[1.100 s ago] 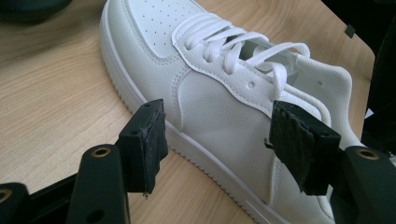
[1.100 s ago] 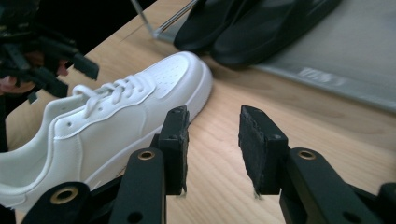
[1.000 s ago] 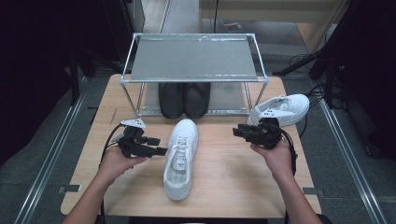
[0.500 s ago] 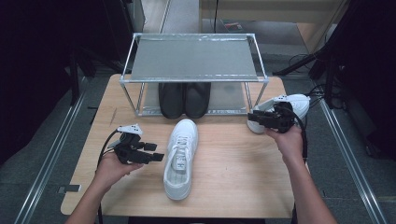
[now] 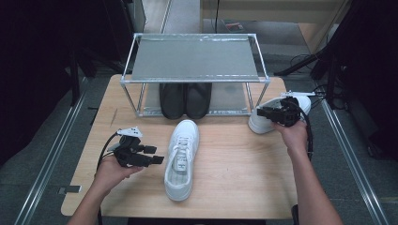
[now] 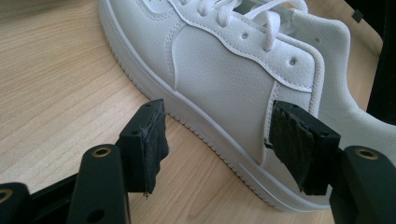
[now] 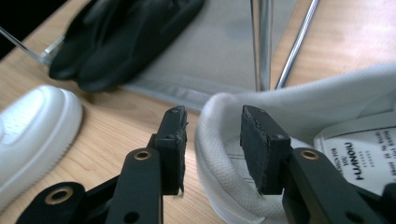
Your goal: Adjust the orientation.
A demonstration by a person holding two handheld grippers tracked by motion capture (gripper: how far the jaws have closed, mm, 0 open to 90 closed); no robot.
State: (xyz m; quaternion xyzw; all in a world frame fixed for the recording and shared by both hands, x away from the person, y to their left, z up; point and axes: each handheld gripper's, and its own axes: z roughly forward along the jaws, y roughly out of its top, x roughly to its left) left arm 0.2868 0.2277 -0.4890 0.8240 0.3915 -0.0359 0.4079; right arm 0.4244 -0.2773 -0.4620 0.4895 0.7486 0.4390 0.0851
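One white sneaker [image 5: 180, 159] lies in the middle of the wooden table, toe toward the rack. My left gripper [image 5: 157, 157] rests just left of it, open; in the left gripper view the sneaker's side [image 6: 224, 70] sits ahead of the gripper [image 6: 222, 144] and touches neither pad. A second white sneaker [image 5: 263, 119] sits at the table's right edge. My right gripper [image 5: 267, 114] is at its heel. In the right gripper view the gripper [image 7: 212, 147] straddles the padded heel collar [image 7: 210, 140], one pad outside and one inside. Its jaws have just been opening and do not press the collar.
A metal-framed rack [image 5: 195, 58] stands at the back of the table, with a pair of black shoes [image 5: 185, 99] on its lower shelf. One rack leg [image 7: 261, 42] rises close behind the second sneaker. The table edge and floor rails lie right of that sneaker.
My right gripper has travelled from the table's right-middle out and back to the second sneaker's heel. The left gripper has barely shifted. Both sneakers lie where they were.
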